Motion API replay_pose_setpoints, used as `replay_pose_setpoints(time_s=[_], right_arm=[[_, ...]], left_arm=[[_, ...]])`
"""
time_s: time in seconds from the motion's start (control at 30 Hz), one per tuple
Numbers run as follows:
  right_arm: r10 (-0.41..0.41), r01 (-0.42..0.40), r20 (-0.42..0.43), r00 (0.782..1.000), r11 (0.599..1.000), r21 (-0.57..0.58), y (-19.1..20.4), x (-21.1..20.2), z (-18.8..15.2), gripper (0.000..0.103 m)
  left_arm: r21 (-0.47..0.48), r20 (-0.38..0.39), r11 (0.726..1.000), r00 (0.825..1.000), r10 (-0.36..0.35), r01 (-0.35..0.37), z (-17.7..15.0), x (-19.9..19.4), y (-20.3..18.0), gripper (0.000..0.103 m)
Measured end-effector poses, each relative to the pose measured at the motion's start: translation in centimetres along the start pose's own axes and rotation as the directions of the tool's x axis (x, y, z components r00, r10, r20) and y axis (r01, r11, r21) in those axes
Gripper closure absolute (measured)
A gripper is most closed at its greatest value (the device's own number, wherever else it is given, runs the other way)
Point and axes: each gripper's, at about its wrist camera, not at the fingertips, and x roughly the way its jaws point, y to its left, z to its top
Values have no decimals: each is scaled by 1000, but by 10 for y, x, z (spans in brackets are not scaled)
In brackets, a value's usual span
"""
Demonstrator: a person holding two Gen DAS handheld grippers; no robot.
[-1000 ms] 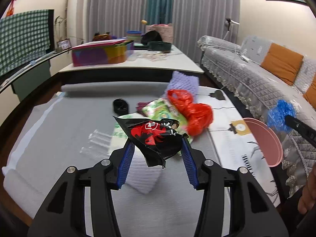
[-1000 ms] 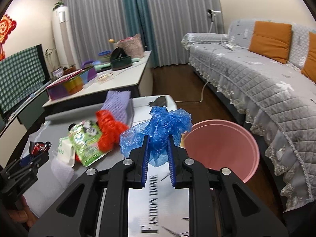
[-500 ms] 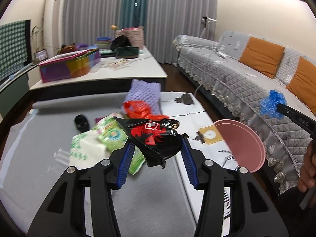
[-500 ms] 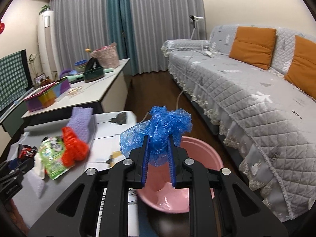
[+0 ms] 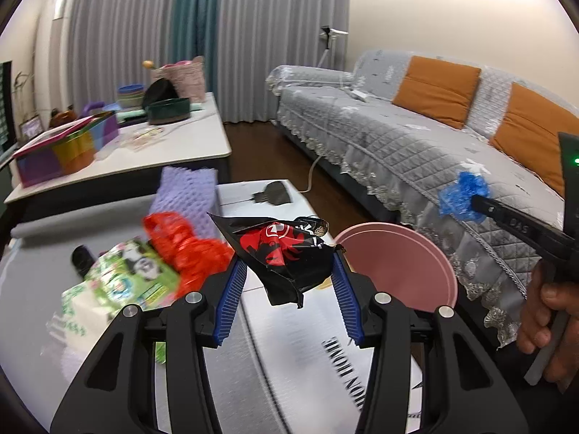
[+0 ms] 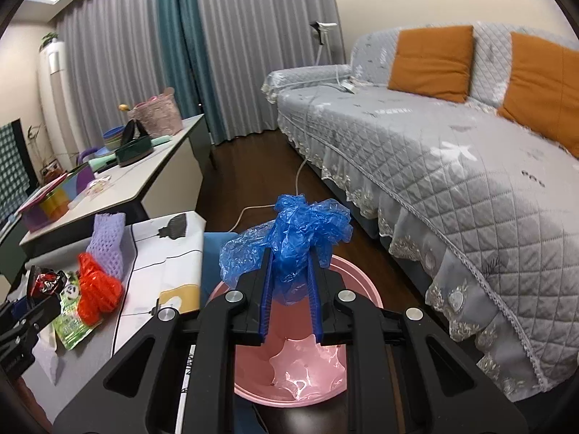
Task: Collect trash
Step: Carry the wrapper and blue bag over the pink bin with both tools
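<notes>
Now, running across from the left side:

Worktop [image 5: 296,354]: grey cover on the left, a white printed sheet to the right; trash is piled at the far left.

Pile: a green panda wrapper [image 5: 126,275], a red mesh bag [image 5: 184,249] touching it, and a purple foam net [image 5: 186,195] just behind, all not yet collected.

Left gripper [image 5: 286,282]: its blue fingers [image 5: 229,300] stand fairly wide, yet the black-and-red snack wrapper [image 5: 286,253] is pinched between them and hangs clear of the worktop, near the basin's left rim but not over it.

Pink basin [image 6: 307,361]: on the floor off the worktop's right edge, beside the sofa [image 6: 452,166]. What shows of its inside looks bare apart from a glossy star-shaped bottom; nothing is dropped in yet as far as I can see.

Right gripper [image 6: 289,271]: clenched on the blue plastic bag [image 6: 300,224], poised right above the basin mouth.

Risk, blue bag: thin film may cling to the finger ridges on release, or drift past the rim.

Risk, snack wrapper: it's held only by its edges, so it could slip on the way across and land on the worktop or floor.

Risk, crowding: two grippers over one basin may clash.
</notes>
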Motion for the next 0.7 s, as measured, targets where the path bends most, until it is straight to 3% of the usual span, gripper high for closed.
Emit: replay_pose_setpoints(time_s=[0.7], right_arm=[[-51,51,-10,999,999,1,-11,23,-2,85]], left_arm=[[60,-30,992,993,-112,114,5,39,-35,55]])
